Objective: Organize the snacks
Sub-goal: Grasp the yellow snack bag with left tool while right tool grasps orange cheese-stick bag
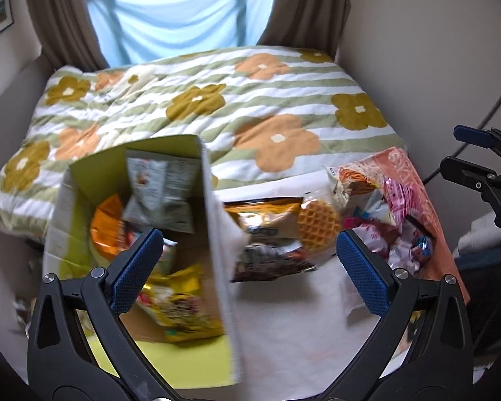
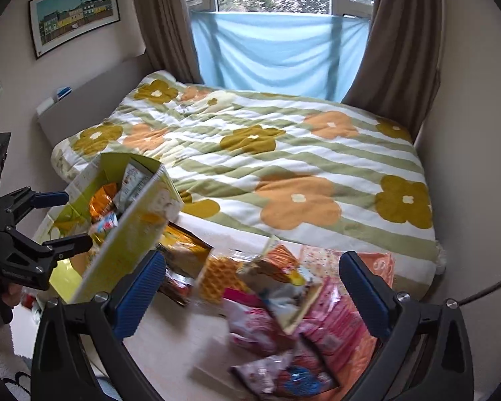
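The loose snacks (image 2: 277, 304) are heaped on the table directly beneath the right gripper (image 2: 252, 287), whose fingers are spread wide and empty. The box (image 1: 133, 207) lies leftward, under the equally wide left gripper (image 1: 247, 264).

The left gripper (image 1: 247, 260) hangs wide open and empty at the bottom of the frame over a green box (image 1: 130, 234) holding snack packets; a waffle packet (image 1: 315, 224) lies centre-right, the flowered quilt (image 1: 217, 100) above.
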Tool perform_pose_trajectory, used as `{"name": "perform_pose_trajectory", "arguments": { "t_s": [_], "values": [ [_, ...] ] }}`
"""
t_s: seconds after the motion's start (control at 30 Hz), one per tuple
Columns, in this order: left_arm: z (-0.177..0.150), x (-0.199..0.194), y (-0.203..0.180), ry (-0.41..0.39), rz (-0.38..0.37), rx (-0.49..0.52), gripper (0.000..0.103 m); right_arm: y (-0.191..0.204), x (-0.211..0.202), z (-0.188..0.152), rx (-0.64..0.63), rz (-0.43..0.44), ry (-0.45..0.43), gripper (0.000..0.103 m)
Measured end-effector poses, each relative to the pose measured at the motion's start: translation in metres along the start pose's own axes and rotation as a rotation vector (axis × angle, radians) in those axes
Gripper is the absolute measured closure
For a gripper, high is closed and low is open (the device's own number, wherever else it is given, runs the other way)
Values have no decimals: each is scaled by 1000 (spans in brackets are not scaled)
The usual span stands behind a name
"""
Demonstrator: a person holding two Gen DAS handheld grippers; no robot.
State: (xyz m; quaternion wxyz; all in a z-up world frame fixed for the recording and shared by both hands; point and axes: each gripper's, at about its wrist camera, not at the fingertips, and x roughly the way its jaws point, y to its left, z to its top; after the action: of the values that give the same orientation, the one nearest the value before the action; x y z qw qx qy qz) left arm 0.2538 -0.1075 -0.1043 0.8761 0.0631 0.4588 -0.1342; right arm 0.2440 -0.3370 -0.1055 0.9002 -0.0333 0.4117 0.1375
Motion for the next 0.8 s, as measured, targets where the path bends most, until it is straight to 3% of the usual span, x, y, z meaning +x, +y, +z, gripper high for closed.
{"name": "perform_pose_trajectory", "arguments": {
  "t_s": [0.2, 0.4, 0.53, 0.8],
  "values": [
    [-7, 26, -40, 30, 95, -103, 0, -42, 30, -4, -65, 99, 57, 0],
    [-22, 70, -73, 107, 208, -80, 1, -63, 73, -9, -89, 197, 112, 0],
    [-24, 106, -82, 159, 268, -50, 6, -69, 99, -18, -109, 246, 141, 0],
    [-12, 152, -71, 221, 380, -39, 6, -69, 146, -23, -200, 316, 232, 0]
  ]
}}
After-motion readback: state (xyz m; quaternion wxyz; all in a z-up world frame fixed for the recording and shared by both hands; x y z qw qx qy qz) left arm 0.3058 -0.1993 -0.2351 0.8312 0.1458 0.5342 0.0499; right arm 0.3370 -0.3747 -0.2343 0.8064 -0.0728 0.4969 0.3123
